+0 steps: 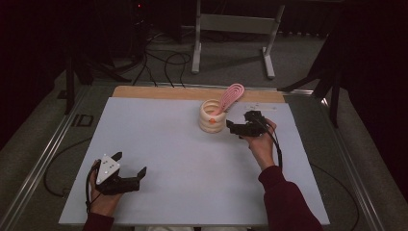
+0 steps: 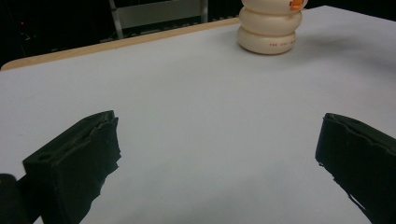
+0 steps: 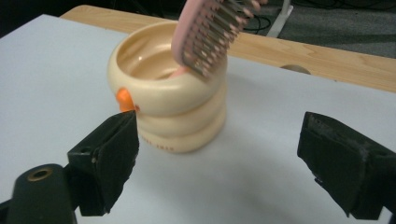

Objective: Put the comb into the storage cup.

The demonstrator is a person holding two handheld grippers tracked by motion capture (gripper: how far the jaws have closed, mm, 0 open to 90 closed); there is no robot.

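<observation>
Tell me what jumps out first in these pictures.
The cream ribbed cup stands far on the white table, with a pink brush leaning out of it. The right tool sits open just beside the cup, empty. The left tool, also open, hangs over bare table near the front left.

Cream ribbed cup [image 1: 211,117], three stacked rings, orange mark on rim, upright near table's far edge. Pink brush [image 1: 230,97] stands in it, handle down, leaning right, bristles out.
</observation>
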